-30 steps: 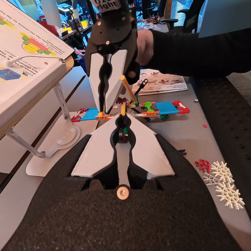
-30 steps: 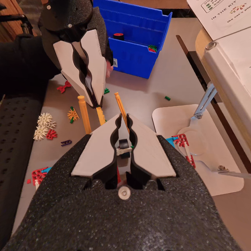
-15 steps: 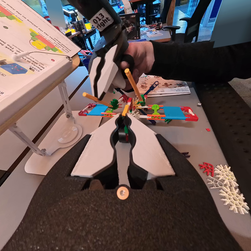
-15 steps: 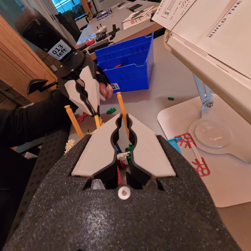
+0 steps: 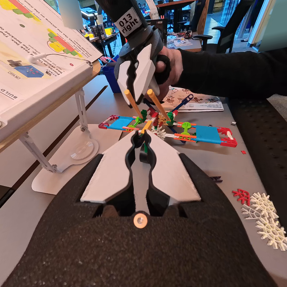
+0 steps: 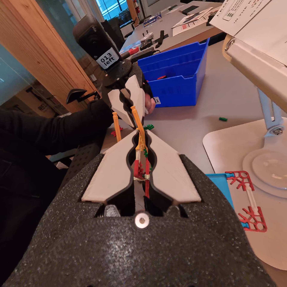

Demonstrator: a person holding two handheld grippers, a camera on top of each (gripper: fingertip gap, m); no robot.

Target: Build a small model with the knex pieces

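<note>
A rod-and-connector toy model with blue panels lies on the grey table. Two orange-yellow rods slant up from its middle. My left gripper is shut on a short yellow rod at the model's centre, with a black wheel between its fingers lower down. My right gripper comes down from above and is shut on the left slanted rod; the other rod stands free beside it. In the right wrist view the held rod runs between my right gripper's tips, facing the left gripper.
A slanted instruction board on a white stand base overhangs the left. A blue bin stands behind the model. Loose white connectors and a red one lie at the right, by a black perforated mat. A booklet lies beyond. My hands' fingertips stand some 4 cm from each other.
My right gripper rose from the model's left side and swung a yellow rod from nearly flat to a steep slant. My left gripper kept its hold at the model's centre.
</note>
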